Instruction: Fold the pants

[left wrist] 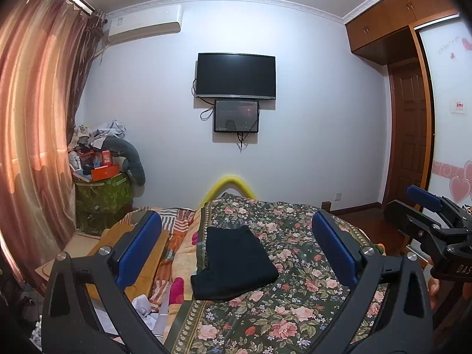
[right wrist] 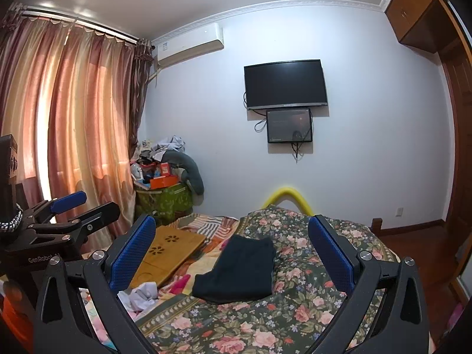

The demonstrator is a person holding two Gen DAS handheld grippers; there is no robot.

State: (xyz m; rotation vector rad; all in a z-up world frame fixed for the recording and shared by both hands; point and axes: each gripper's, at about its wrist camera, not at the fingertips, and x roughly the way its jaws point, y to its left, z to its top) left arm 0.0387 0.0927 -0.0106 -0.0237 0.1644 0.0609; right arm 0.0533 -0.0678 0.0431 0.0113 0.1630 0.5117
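The black pants (left wrist: 236,262) lie folded into a small rectangle on the floral bedspread (left wrist: 295,309); they also show in the right wrist view (right wrist: 239,271). My left gripper (left wrist: 236,230) is open and empty, held above and short of the pants. My right gripper (right wrist: 231,233) is open and empty too, raised above the bed. Each gripper shows at the edge of the other's view: the right one (left wrist: 427,206) and the left one (right wrist: 70,203).
A wooden lap tray (right wrist: 168,250) lies on the bed left of the pants, with crumpled white cloth (right wrist: 141,293) near it. A cluttered green bin (right wrist: 165,197) stands by the curtain. A yellow foam footboard (right wrist: 287,193) marks the far end.
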